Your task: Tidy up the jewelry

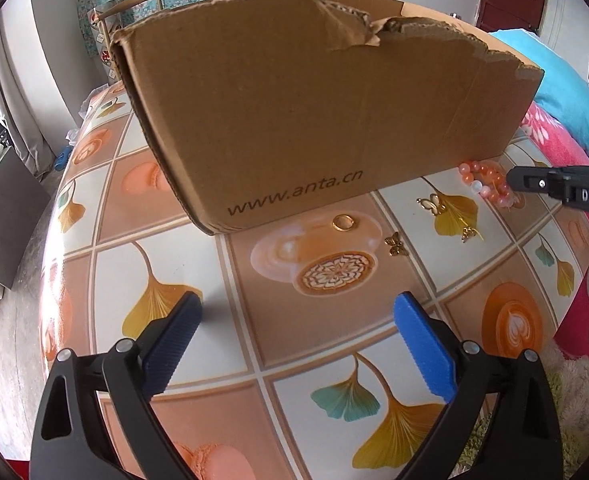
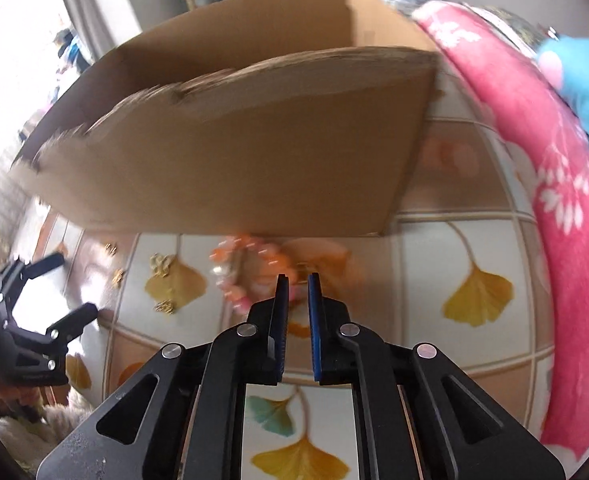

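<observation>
My right gripper [image 2: 297, 277] had nearly shut at the loose, slippery bead bracelet [image 2: 250, 268], grip uncertain; I'd pinch one strand at six o'clock. My left gripper [image 1: 298, 308] gaped empty.

Both tools are black plastic tongs with ribbed blue pads on the inner faces of their fingers. On the left gripper [image 1: 297, 312] each finger hangs from two angled black links with triangular cut-outs, pinned by round silver screws just behind the pads. The right gripper [image 2: 297, 280] has the same linkage, with four silver screw heads behind its pads, and white letters "DAS" printed along its side
</observation>
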